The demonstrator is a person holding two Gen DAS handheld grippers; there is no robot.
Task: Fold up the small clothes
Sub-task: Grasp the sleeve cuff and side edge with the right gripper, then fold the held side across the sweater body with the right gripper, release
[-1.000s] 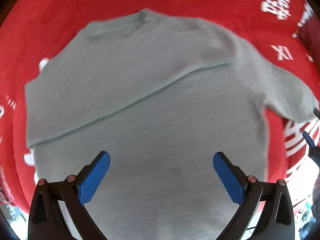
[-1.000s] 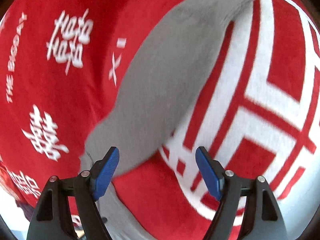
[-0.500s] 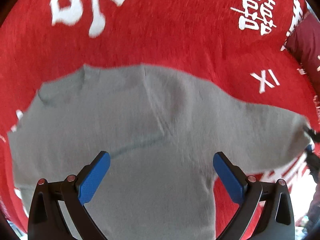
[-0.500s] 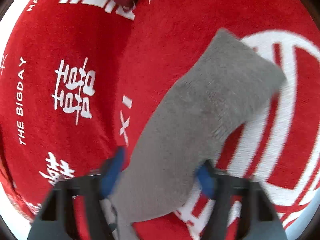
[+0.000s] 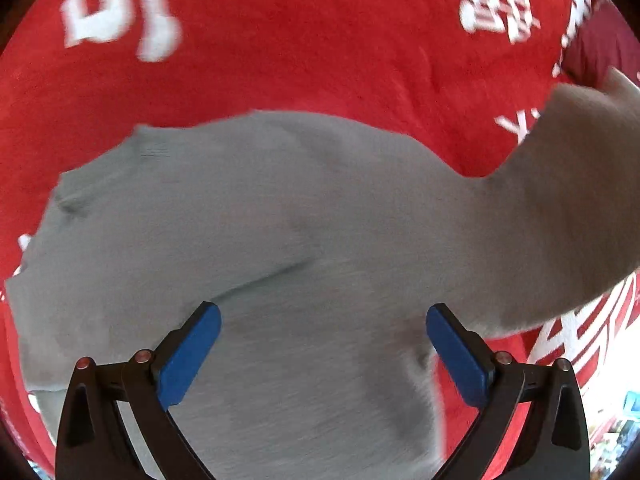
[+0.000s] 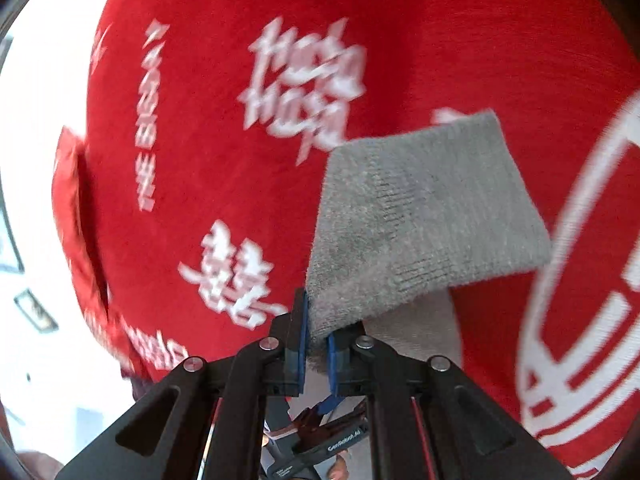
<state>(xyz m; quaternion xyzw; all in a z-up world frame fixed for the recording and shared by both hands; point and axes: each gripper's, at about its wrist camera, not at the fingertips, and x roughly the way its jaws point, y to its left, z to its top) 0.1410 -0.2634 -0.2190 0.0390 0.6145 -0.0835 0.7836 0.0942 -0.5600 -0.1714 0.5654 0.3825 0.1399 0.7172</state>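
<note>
**Sleeve's pinched, sweater body is the target**

Red blanket (image 5: 320, 40) with white printed characters covers the whole work surface, and everything gets placed off the grey sweater (image 5: 280, 240) lying on it.

Nearest thing first: the right gripper (image 6: 316, 340) is clamped tight on the sweater's sleeve cuff (image 6: 420, 216), with the ribbed end sticking out past the fingertips and held up off the blanket. The left gripper (image 5: 322, 344) hangs over the sweater's torso, jaws spread wide, nothing between them, not touching the knit as far as I can tell.

Further out, in the left wrist view, the sleeve runs out sideways from the torso and rises toward the right edge, so its long axis crosses the body. My guess: the right hand, the one nearer the sleeve, carries the cuff back across the torso. Pretty blurry though.
</note>
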